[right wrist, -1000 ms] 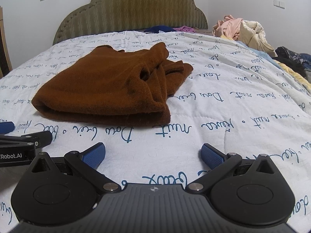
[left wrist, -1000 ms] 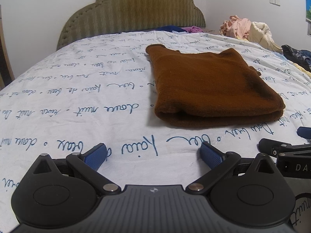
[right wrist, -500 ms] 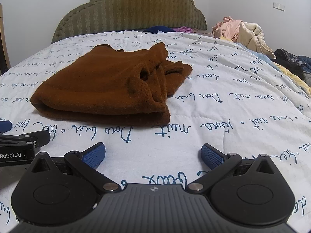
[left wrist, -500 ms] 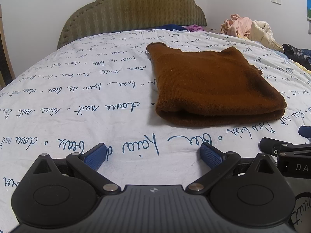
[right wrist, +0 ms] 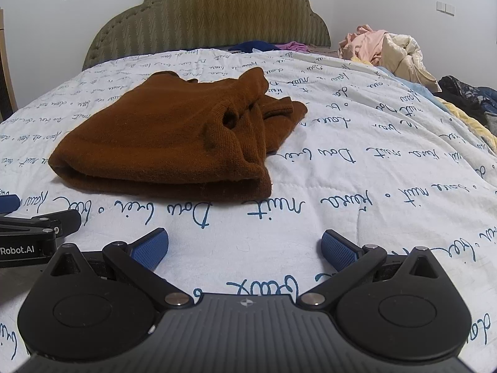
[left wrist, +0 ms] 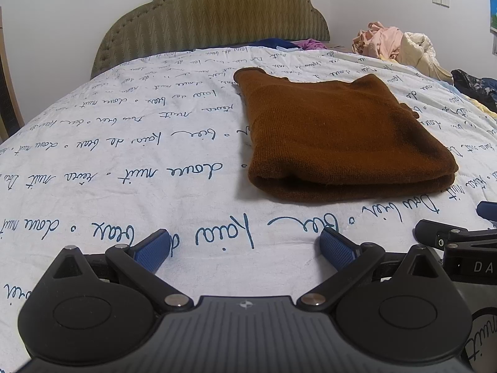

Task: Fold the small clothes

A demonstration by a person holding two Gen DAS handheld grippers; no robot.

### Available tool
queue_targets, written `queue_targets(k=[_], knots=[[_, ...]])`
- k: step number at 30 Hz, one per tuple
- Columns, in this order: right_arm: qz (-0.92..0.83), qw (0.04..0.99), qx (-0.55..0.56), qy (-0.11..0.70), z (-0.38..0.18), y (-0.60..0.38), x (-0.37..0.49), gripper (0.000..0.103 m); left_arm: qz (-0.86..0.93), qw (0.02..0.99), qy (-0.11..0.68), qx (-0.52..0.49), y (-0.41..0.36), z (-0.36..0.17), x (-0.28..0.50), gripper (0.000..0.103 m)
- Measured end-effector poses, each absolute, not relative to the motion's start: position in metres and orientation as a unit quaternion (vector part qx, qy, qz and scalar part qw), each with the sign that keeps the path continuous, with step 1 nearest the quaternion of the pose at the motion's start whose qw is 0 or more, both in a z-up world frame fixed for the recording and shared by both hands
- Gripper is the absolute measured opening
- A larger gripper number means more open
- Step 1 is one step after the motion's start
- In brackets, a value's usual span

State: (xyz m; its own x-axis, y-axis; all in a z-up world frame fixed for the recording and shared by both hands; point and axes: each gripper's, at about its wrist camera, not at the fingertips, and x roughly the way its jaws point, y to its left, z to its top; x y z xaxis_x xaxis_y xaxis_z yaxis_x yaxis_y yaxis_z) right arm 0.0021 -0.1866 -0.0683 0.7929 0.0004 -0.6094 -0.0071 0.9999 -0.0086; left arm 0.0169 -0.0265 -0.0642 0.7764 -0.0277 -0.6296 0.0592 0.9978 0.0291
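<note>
Over the last second almost nothing shifts: your left gripper (left wrist: 245, 248) and your right gripper (right wrist: 245, 248) stay low over the bedspread (left wrist: 130, 143), side by side, both with jaws spread wide and nothing between the blue pads (left wrist: 152, 250). The brown knit garment (left wrist: 338, 143) lies where it lay, folded into a thick rectangle with the rounded fold edge facing you, just ahead of both tools and touched by neither. In the left view it sits ahead and to the right; in the right view (right wrist: 174, 143) it sits ahead and to the left, so it lies between your two grippers' lines of sight.

That stillness reads as the end of a fold: you have let go and pulled back, and this piece looks close to done. The one untidy spot is the far right corner in the right view, where a sleeve or cuff (right wrist: 279, 112) bunches out past the stack; from this low angle I cannot tell whether it is tucked under or loose.

No basket, box or tray shows in either view. The nearest thing to a holding place is the loose heap of pink and cream clothes (right wrist: 382, 49) at the far right of the bed, which is probably your supply of pieces to fold.
</note>
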Motion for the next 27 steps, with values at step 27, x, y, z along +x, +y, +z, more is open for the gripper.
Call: queue_targets(k=[27], knots=[[0.003,0.947,-0.002,0.322,-0.0684,-0.1873,0.0022,0.103,-0.026,0.941,0.336,0.022,-0.0269,-0.0670,0.0176,0.103]])
